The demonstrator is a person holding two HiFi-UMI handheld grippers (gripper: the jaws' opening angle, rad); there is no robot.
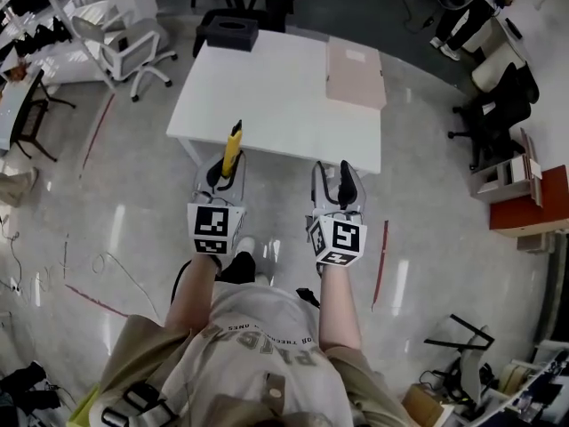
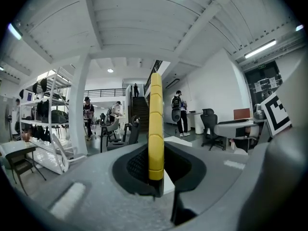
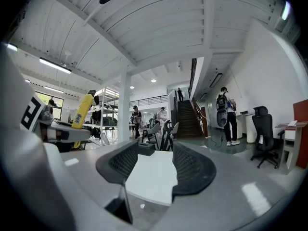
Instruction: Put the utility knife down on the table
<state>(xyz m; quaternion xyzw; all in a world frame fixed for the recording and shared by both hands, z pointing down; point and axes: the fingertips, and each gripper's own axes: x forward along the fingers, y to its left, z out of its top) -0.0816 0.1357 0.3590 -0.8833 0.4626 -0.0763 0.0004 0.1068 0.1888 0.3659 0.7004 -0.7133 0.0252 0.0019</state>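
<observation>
The yellow utility knife (image 1: 232, 146) is clamped upright between the jaws of my left gripper (image 1: 225, 173), its tip pointing toward the near edge of the white table (image 1: 276, 78). In the left gripper view the knife (image 2: 155, 129) stands as a narrow yellow strip with a black lower end, and the left gripper (image 2: 155, 170) is shut on it. My right gripper (image 1: 342, 183) hovers level beside it, just short of the table edge. Seen from the right gripper view, the right gripper (image 3: 153, 166) is open and empty, with the table top (image 3: 151, 177) showing between its jaws and the knife (image 3: 82, 112) at left.
A pale pink flat board (image 1: 355, 71) lies on the table's right part. A black box (image 1: 228, 34) sits at its far left corner. A white office chair (image 1: 124, 47) stands to the left, black chairs (image 1: 498, 105) to the right. People stand far off (image 2: 181, 112).
</observation>
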